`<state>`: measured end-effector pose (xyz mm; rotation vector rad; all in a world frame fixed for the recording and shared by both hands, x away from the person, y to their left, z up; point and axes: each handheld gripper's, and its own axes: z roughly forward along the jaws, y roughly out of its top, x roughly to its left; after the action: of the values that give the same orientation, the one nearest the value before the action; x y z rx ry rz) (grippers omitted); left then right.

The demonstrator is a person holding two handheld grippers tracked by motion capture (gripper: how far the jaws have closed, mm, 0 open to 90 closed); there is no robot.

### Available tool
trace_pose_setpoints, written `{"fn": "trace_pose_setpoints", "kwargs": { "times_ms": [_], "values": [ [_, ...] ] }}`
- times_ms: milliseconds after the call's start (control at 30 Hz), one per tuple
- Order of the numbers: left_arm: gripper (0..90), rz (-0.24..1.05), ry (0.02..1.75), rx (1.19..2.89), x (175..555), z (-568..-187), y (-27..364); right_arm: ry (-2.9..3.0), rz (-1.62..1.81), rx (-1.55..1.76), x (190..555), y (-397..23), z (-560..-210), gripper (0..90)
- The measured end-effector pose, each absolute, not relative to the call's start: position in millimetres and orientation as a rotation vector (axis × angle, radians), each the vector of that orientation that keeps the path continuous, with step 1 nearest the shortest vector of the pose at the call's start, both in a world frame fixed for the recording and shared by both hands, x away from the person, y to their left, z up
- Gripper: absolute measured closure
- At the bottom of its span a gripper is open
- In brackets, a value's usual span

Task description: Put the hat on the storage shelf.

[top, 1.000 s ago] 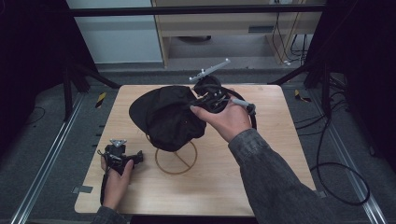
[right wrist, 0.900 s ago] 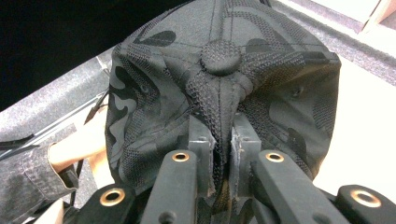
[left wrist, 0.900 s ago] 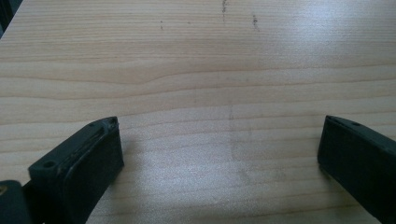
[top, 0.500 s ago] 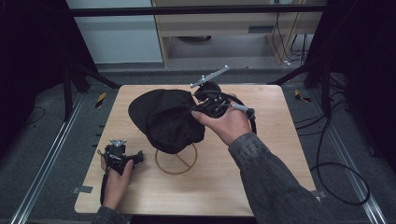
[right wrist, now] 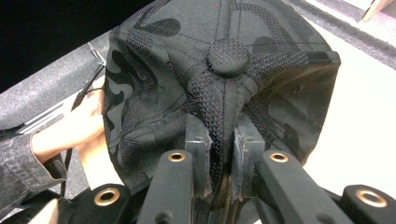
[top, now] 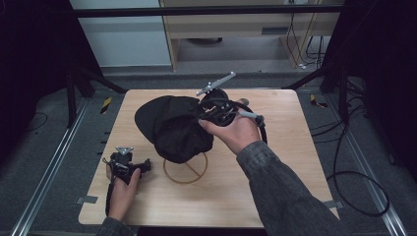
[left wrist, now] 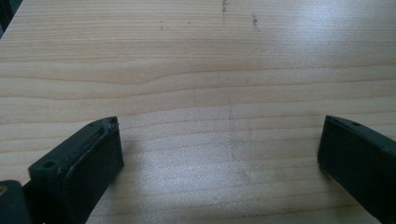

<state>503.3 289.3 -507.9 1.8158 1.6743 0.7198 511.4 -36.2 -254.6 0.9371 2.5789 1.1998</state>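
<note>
Right gripper view: cap crown-first toward gripper

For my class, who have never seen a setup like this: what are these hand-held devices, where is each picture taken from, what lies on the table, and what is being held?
No machine works here: a person holds a pair of tongs in each hand. The high view looks down on a wooden table. The other two pictures come from small cameras riding on the tongs, looking along their black jaws. The left tongs rest near the table's front left corner; their own view shows the jaws wide apart over bare wood. The right tongs pinch the fabric of a black cap near its top button, their jaws having just eased open slightly. Beneath the cap a wooden ring lies on the table.
</note>
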Motion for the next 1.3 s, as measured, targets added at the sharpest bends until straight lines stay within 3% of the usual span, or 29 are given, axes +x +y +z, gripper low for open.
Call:
{"fn": "trace_pose_setpoints", "kwargs": {
  "times_ms": [1300],
  "values": [
    [0.0,0.716,1.659,1.822,503.7,-508.2,287.2,2.578,1.201,0.940,515.5,-29.0,-250.3,73.9]
  ]
}}
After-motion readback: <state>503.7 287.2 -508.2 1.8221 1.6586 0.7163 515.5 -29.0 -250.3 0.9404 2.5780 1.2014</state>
